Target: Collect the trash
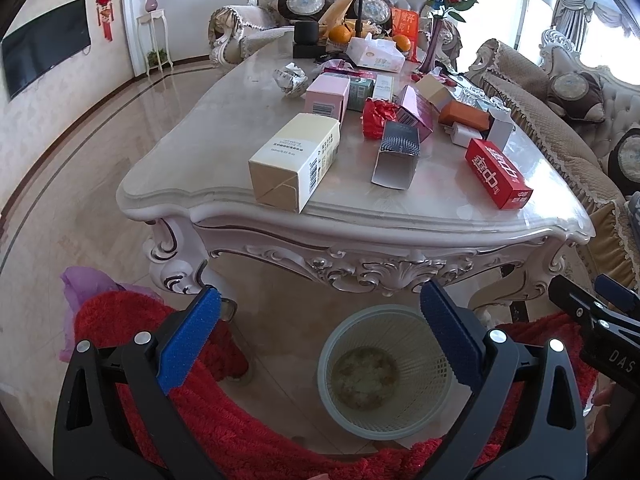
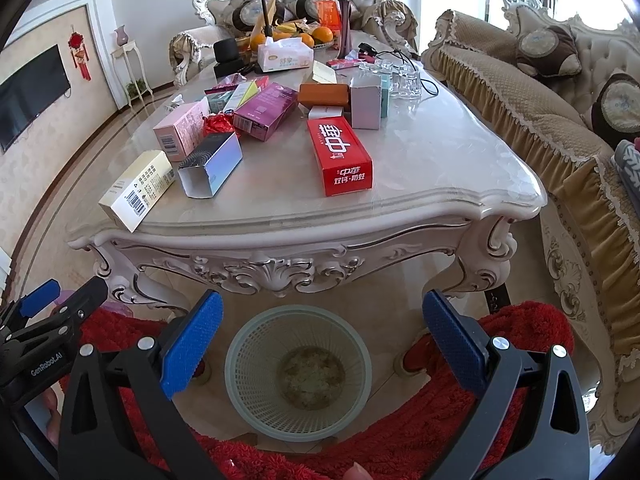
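Several empty cartons lie on the marble coffee table [image 1: 224,184] [image 2: 440,184]: a cream box [image 1: 294,162] [image 2: 138,188] nearest the front left, an open grey sleeve [image 1: 396,156] [image 2: 210,164], a red toothpaste box [image 1: 498,172] [image 2: 340,156], a pink box [image 1: 326,96] [image 2: 182,130], a crumpled red wrapper [image 1: 376,116] [image 2: 218,124]. A pale mesh bin [image 1: 384,372] [image 2: 298,372] stands on the floor below the table's front edge. My left gripper [image 1: 320,336] and right gripper [image 2: 322,338] hang open over the bin, holding nothing.
A tissue box [image 1: 376,54] [image 2: 284,54], oranges [image 2: 322,34], a vase of roses [image 1: 436,36] and glasses [image 2: 404,74] stand farther back on the table. Sofas [image 2: 540,120] flank the right and far sides. Red fleece-clad legs [image 1: 224,420] frame the bin.
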Demonstrator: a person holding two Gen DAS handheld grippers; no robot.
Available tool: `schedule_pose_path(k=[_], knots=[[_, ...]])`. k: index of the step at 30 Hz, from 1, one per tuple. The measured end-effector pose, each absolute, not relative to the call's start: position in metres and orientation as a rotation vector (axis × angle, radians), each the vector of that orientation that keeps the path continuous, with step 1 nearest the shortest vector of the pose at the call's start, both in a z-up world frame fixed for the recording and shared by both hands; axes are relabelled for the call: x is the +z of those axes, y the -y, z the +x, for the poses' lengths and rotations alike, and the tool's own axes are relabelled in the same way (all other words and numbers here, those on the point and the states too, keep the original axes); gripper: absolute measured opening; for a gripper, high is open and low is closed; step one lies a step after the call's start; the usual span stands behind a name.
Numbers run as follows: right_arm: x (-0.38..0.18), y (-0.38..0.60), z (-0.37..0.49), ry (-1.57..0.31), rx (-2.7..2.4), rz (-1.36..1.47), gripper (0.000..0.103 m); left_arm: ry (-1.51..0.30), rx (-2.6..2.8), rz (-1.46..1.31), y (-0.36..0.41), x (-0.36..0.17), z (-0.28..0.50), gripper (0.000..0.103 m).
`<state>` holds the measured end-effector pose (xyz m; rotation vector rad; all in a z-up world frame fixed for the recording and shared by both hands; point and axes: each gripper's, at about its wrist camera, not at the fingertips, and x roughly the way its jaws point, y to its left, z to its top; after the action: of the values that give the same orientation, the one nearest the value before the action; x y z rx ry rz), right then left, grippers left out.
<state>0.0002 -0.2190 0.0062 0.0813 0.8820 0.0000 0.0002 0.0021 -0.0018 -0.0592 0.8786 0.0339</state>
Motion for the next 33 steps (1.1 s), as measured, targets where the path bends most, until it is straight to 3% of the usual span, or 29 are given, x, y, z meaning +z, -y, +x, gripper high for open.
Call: schedule_pose_path(k=[33], knots=[[0.003,0.219,0.001,-0.892,0.014,0.084,0.096,-0.889,0.034,-0.057,0.000,-0.008,0.000,0.097]])
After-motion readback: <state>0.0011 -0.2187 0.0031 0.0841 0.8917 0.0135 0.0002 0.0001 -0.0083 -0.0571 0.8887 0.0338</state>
